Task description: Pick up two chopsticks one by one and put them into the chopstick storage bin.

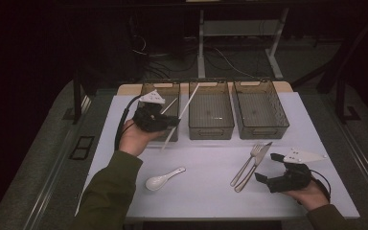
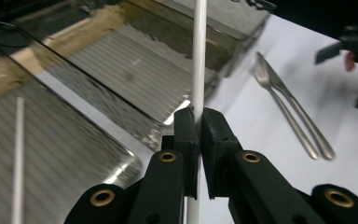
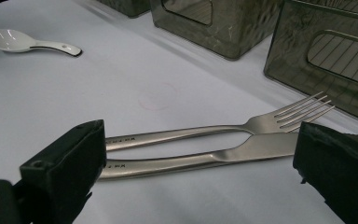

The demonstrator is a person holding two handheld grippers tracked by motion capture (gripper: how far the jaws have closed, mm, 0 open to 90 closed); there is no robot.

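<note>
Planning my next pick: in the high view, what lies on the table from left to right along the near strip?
White spoon → fork → knife, lying right beside the fork → right tool, jaws open, nothing between them.

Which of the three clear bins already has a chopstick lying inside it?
The leftmost bin, the one beside the left claw. A white chopstick lies on its ribbed floor, while the middle bin and right bin hold nothing.

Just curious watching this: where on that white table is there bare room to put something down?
Bare table lies between the white spoon and the fork and knife. The far edge is crowded by three bins, with the left gripper there.
</note>
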